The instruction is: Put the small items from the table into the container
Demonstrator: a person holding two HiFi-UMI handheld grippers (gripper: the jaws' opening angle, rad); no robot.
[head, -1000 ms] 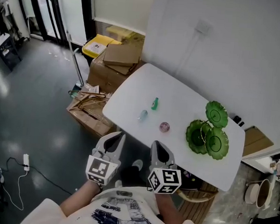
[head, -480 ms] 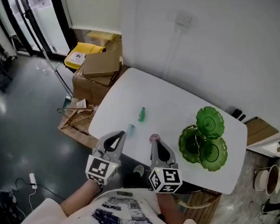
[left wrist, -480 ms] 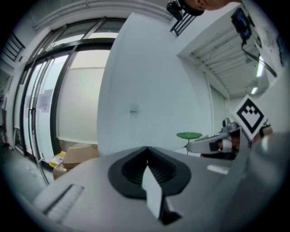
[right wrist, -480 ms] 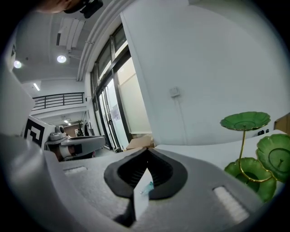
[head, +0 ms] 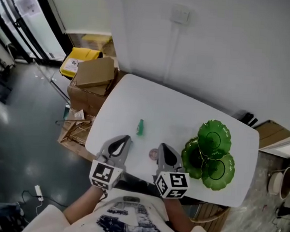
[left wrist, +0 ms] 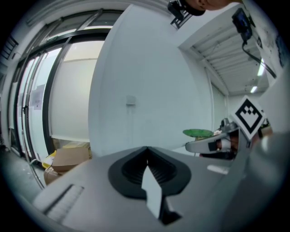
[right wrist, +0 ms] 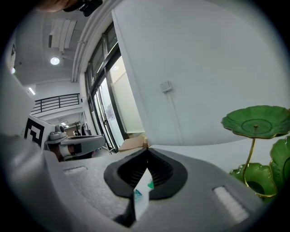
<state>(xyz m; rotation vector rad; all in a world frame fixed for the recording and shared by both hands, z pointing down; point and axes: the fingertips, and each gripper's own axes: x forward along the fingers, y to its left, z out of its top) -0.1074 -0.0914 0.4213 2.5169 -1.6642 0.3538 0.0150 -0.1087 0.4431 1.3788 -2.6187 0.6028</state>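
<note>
Cardboard boxes [head: 94,73] beside white table [head: 136,100], green tiered dish [head: 214,138] on top

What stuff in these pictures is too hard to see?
1. Pink round thing: head view, partly behind the right tongs, too small to name.
2. Small green thing: head view, too small to name.
3. Green dish: right gripper view, cut off by the right edge.
4. Table top: left gripper view, mostly hidden by the left tongs.
</note>
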